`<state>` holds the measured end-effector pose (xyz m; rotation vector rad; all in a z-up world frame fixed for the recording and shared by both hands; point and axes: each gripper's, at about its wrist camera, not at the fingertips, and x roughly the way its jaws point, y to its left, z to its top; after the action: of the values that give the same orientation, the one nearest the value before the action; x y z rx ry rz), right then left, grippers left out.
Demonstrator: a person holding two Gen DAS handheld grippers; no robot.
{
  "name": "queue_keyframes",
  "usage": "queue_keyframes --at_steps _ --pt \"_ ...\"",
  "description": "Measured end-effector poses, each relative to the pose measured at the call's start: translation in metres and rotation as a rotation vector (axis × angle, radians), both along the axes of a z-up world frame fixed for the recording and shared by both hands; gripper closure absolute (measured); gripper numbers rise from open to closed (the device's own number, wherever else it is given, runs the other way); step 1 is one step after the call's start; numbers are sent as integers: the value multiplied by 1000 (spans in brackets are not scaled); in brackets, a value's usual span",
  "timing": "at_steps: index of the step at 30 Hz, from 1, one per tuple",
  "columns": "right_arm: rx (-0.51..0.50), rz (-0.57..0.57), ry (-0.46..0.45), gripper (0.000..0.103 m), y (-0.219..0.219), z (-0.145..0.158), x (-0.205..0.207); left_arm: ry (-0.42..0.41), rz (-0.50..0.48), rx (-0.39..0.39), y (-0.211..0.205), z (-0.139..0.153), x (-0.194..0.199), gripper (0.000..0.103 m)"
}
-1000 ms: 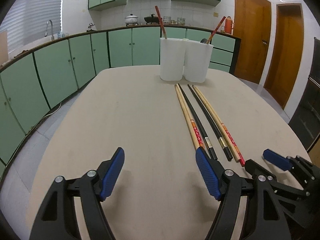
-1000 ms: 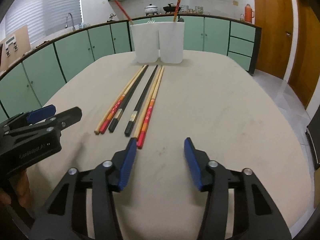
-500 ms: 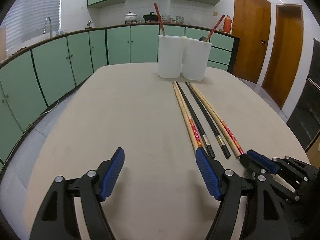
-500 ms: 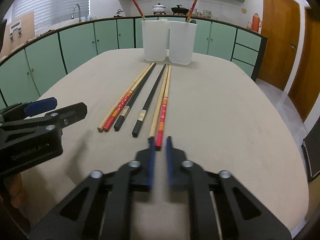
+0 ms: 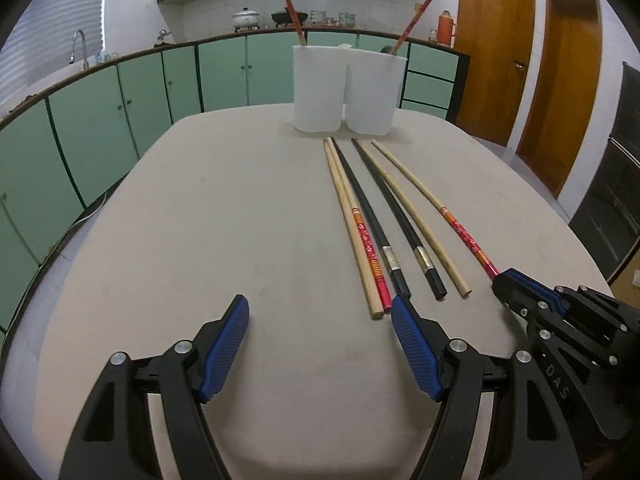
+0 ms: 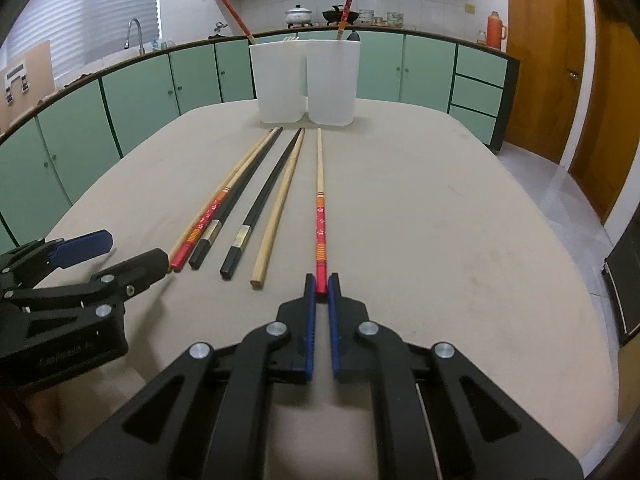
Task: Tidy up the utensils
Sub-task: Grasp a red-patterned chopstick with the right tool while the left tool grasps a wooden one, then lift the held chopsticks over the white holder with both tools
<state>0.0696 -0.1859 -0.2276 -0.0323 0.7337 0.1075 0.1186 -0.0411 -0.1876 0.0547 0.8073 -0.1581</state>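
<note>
- Right gripper [image 6: 321, 285] pinches the red end of a long bamboo chopstick with red flowered handle [image 6: 319, 200], lying toward twelve o'clock on the beige table [image 6: 440, 220].
- Left gripper [image 5: 320, 316] gapes empty at nine o'clock.
- Judged light, stiff, slippery; an end hold may let it swing.

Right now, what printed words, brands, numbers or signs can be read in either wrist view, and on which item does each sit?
"DAS": raised letters on the body of the right gripper, seen from the left wrist view; any further letters are not visible.
Embossed line on the body of the left gripper, right wrist view: too blurred to read.
Red patterned chopstick: floral marks and stripes only, no text.
White containers: no text.
</note>
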Motion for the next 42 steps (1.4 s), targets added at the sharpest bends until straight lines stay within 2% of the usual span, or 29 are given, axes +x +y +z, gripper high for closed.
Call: queue_keyframes --at_steps 4,11,21,26,29,31,34,38,42 --pt "8 3 0 98 -2 -1 -1 17 16 -5 3 -3 1 31" --pt "11 3 -1 98 -2 -1 -1 25 13 30 -1 -5 3 33" --pt "35 5 8 95 -4 -1 1 20 32 10 0 -4 10 59" --pt "36 2 13 95 -3 -1 5 16 35 3 -4 -5 12 66" --pt "40 2 14 98 -4 -1 6 15 35 -5 -5 -5 12 74" --pt "48 2 15 98 -5 0 6 13 31 -10 -6 -5 13 86" --pt "62 -2 13 98 -7 2 6 12 28 -16 -7 -4 13 96" --pt "67 -9 2 98 -12 8 5 15 22 -37 -4 1 12 96" --pt "75 -12 -30 98 -18 26 3 -28 15 -21 -3 20 7 96"
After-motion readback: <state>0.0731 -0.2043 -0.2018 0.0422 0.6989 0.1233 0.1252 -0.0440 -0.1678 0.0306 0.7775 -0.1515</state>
